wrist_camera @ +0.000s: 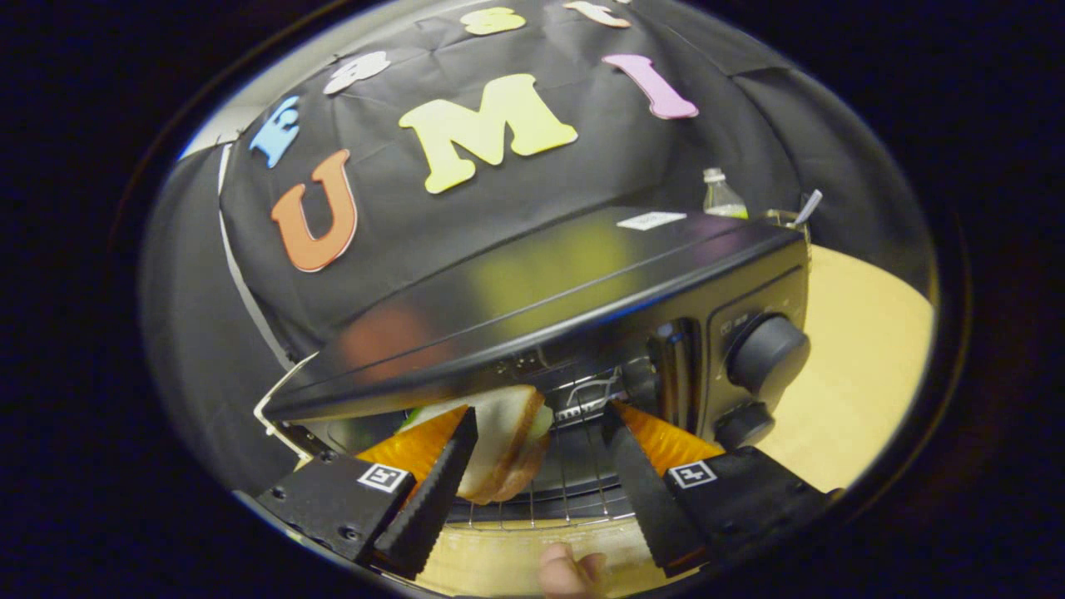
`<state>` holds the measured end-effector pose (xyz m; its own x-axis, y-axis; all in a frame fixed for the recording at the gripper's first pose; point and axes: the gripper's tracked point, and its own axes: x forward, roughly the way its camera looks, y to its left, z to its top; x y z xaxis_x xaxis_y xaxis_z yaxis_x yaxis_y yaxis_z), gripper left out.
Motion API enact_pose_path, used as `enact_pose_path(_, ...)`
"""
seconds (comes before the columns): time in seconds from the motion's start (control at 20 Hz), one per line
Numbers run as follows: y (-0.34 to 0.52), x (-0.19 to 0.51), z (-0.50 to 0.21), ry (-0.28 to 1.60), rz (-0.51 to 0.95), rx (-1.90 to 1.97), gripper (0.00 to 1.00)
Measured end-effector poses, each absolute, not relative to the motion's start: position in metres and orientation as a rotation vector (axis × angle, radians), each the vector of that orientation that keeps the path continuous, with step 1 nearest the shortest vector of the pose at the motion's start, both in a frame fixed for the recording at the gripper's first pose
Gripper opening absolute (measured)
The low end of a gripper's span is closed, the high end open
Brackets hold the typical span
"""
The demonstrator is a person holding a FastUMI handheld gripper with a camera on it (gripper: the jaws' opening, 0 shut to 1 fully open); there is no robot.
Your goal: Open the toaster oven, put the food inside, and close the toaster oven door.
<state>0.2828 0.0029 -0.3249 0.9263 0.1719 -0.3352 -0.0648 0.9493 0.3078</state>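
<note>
A black toaster oven (566, 308) is sitting open on a pale wooden desk (857, 366), its wire rack (574, 487) showing. A sandwich (507, 441) is lying at the oven's mouth, touching one finger as the jaws (541, 424) are standing released, spread wide.

Glossy metal toaster oven (541, 283), wire rack (574, 491)

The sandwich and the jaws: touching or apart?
Apart. The gripper view shows the gripper open, the sandwich beside the left jaw, a gap before the right.
</note>
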Motion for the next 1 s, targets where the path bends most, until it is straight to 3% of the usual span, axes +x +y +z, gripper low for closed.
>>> enact_pose_path(0.45,0.015,0.187,-0.32,0.381,0.161,0.167,0.99)
enact_pose_path(1.0,0.036,0.096,-0.383,0.354,0.127,-0.141,0.98)
